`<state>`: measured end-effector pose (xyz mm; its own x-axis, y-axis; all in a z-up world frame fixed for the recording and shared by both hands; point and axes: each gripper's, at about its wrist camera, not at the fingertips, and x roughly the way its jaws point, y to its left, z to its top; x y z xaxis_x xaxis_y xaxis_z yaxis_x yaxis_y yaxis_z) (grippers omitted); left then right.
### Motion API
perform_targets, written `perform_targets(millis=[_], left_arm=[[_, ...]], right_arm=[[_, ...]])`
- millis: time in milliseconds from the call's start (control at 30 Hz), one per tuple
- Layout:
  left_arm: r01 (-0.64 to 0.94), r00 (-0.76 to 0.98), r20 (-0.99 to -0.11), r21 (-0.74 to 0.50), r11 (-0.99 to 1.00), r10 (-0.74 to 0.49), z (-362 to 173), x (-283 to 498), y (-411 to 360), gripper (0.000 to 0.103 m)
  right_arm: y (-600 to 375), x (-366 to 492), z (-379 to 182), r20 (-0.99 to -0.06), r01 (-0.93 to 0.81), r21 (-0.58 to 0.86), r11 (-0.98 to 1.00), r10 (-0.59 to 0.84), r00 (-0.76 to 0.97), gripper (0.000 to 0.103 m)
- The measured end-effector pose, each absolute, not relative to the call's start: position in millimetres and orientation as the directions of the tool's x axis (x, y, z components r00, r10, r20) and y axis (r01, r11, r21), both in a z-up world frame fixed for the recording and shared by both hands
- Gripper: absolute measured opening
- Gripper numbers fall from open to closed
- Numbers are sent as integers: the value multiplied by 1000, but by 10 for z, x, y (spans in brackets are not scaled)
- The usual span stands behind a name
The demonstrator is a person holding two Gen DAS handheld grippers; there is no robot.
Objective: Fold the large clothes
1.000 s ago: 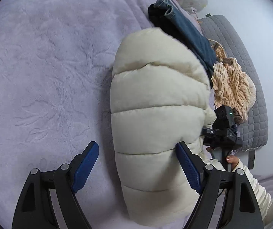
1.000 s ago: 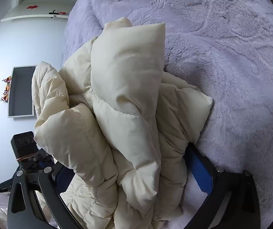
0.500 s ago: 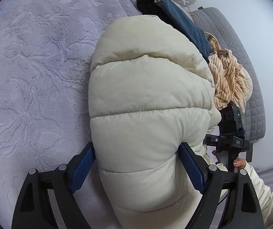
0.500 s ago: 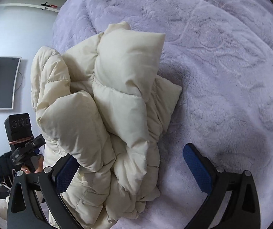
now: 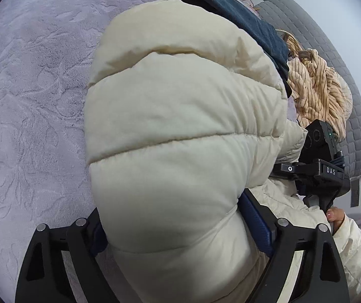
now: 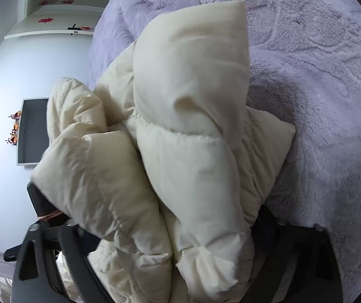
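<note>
Black two-finger grippers (image 5: 175, 229) with blue pads (image 5: 255, 223), silver screws (image 5: 282, 221), white "DAS" marking (image 5: 330, 170); cream quilted sleeve (image 5: 357, 247).

A bulky cream puffer jacket (image 6: 180, 136) lies bunched on a lilac plush blanket (image 6: 319, 63), its quilted folds piled over one another. The right gripper (image 6: 170, 229) has the jacket's near end between its black fingers, and its jaws are closing on the padding. At the left, a dark screen (image 6: 32, 131) hangs on a pale wall (image 6: 3, 88)
</note>
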<state>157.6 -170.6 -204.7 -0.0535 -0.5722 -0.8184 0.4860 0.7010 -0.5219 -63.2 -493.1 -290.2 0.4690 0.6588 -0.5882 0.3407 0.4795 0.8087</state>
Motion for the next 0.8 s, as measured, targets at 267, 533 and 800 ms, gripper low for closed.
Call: perform_targets(millis=[267, 533, 800], left_arm=[[507, -18, -834, -484, 714, -552, -1758, 1480, -1656, 82], [497, -3, -841, -471, 729, -541, -1470, 1384, -1316, 83], [474, 16, -855, -450, 756, -519, -1199, 1234, -698, 83]], right_arm=[[-4808, -787, -2661, -581, 331, 813, 478, 652, 487, 51], [-4618, -904, -2459, -561, 330, 828, 454, 667, 490, 51], [-4267, -940, -2321, -546, 309, 837, 451, 695, 468, 51]])
